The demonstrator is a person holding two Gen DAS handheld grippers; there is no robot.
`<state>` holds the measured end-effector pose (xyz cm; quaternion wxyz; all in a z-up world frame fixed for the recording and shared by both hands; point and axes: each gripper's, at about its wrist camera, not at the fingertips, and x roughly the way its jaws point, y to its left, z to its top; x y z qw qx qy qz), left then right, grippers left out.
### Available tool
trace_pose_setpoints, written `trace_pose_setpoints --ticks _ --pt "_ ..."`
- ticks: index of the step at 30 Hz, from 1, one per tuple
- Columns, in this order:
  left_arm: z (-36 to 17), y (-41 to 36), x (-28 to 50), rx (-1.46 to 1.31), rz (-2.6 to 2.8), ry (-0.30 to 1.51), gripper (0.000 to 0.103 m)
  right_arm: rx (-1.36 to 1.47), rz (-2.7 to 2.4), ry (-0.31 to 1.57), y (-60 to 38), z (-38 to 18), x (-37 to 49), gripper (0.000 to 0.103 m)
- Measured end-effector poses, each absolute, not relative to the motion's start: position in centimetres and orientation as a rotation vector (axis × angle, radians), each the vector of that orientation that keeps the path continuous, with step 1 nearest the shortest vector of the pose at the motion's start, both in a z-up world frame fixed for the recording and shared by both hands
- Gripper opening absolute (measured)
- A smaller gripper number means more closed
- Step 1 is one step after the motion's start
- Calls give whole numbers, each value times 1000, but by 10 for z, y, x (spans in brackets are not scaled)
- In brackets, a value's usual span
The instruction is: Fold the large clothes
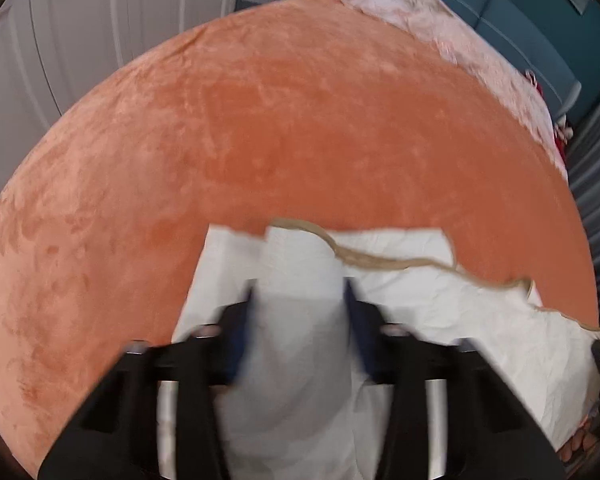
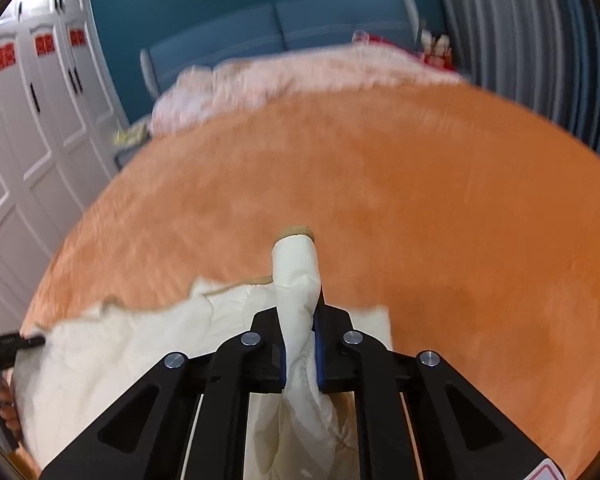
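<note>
So there's this big cream-white garment (image 1: 420, 304) spread on the near part of a bed with a fuzzy orange blanket (image 1: 300, 120), and it looks thin and crinkly, lots of fine creases. It has a tan trim (image 1: 380, 259) running in a wavy line along its far edge (could be a collar or hem binding, can't tell which). The right gripper (image 2: 300, 320) has its jaws pinched narrow on a bunched-up roll of the fabric, which sticks up past the blue pads with a bit of tan showing at the tip. The left gripper (image 1: 298, 292) is blurry; its jaws stand fairly narrow with white cloth between them, but I can't tell if the pads actually press on it. A fluffy pale pink throw (image 2: 300, 76) is heaped at the far end of the bed.
</note>
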<state>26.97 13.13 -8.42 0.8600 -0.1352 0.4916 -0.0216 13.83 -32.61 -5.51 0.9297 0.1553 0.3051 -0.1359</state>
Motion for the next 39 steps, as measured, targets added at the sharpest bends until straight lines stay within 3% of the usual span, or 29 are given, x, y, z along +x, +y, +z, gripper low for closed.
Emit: trace_pose_setpoints --ticks 3,15,27,30,31,32,37,39 --pt "-73 130 278 -297 -39 984 21 281 -331 615 -326 -55 148 8" --pt "-128 97 298 -69 45 982 24 296 -390 790 -334 -144 173 9" --pt "-132 87 299 -8 83 954 25 295 -401 810 -335 -150 181 13" --pt "-100 85 290 25 131 941 31 331 -458 660 -335 -106 153 25" --pt "-85 84 280 11 133 902 39 343 -469 579 -330 -87 139 35" --pt "-63 82 268 -21 97 848 45 342 -465 534 -323 -75 130 38" --pt "-23 38 237 -63 -74 790 52 283 -238 534 -254 -49 132 32" --pt "-33 11 233 -52 -148 834 52 235 -117 591 -219 -57 145 23"
